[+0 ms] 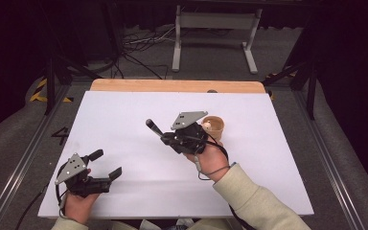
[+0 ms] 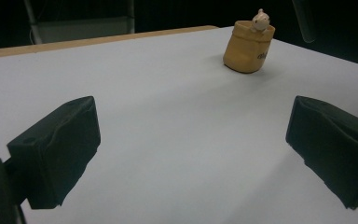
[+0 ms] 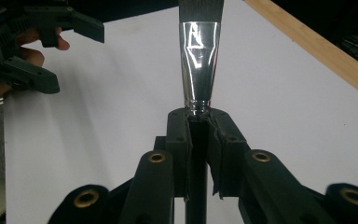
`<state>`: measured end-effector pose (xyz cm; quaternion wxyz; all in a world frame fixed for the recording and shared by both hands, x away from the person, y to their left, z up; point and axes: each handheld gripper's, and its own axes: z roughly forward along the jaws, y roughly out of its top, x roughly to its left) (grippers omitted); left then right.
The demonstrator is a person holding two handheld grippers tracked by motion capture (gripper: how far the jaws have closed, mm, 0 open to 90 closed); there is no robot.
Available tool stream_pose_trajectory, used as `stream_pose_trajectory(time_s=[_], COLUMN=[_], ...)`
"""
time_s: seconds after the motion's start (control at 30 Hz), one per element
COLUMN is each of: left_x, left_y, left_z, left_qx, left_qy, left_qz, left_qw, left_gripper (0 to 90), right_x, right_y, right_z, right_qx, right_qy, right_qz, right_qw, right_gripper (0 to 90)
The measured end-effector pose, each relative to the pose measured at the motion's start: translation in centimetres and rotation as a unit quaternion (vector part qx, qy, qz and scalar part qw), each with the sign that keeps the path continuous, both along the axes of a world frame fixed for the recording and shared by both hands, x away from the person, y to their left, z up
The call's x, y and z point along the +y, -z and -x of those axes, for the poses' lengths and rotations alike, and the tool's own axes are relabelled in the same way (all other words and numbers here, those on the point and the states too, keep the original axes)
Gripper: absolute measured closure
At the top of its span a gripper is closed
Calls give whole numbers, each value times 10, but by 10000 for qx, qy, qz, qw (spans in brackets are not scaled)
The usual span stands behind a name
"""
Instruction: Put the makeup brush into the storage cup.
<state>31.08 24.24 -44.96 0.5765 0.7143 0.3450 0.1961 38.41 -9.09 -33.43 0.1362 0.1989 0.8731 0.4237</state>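
Brush [image 3: 199, 51] handling is the work in hand: the right gripper [image 3: 198, 122] is clamped on the brush's dark handle just below the shiny metal ferrule, so ferrule and grey bristles project straight out past the jaw tips. Gripping this close to the head probably gives better control of the tip than a hold farther down the handle. In the high view the brush [image 1: 153, 128] points away from the right gripper [image 1: 165, 137] toward the table's left, clear of the white tabletop [image 1: 124, 115].

Directly behind the right gripper, on the far side of the hand, stands a small tan cup [image 1: 214, 126] with a pale figurine on its rim. It sits upright and apart from both jaws; judging by its nearness, it likely serves as the brush holder.

The left gripper [image 1: 104, 164] rests low near the table's front edge, jaws spread wide with nothing between them. From its own camera the cup [image 2: 249, 46] lies well ahead and slightly right of the open pads [image 2: 63, 149]. This parked, released posture suggests the left hand is standing by, keeping out of the right hand's path.
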Motion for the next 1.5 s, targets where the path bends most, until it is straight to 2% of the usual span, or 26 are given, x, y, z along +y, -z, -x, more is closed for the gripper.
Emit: stream_pose_trajectory(time_s=[0.1, 0.3, 0.53, 0.7, 0.97, 1.0, 1.13, 1.5], left_x=[0, 0, 0, 0, -1, -1, 0, -1], left_y=[0, 0, 0, 0, 0, 0, 0, 1], left_z=[0, 0, 0, 0, 0, 0, 0, 0], left_qx=[1, 8, 7, -13, -11, -11, -6, 3], left_qy=[-1, 12, 12, 5, 9, 9, 15, 11], left_qz=[0, -17, -19, -15, -18, -18, -15, -23], left_qw=[10000, 10000, 10000, 10000, 10000, 10000, 10000, 10000], left_gripper=[35, 35, 35, 35, 34, 34, 34, 34], right_x=[-3, -16, -25, -33, -48, -48, -59, -77], right_y=[0, -1, 1, 2, 6, 6, 5, 5], right_z=[1, 3, 7, 6, 7, 7, 5, -7], right_qx=[-43, -174, -472, -519, -823, -823, -914, -1054], right_qy=[29, 117, 175, 306, 520, 520, 688, 1061], right_qz=[-93, -477, -836, -949, -1308, -1308, -1465, -1554], right_qw=[9999, 9986, 9952, 9937, 9866, 9866, 9826, 9765], right_gripper=[798, 798, 798, 798, 798, 798, 798, 798])
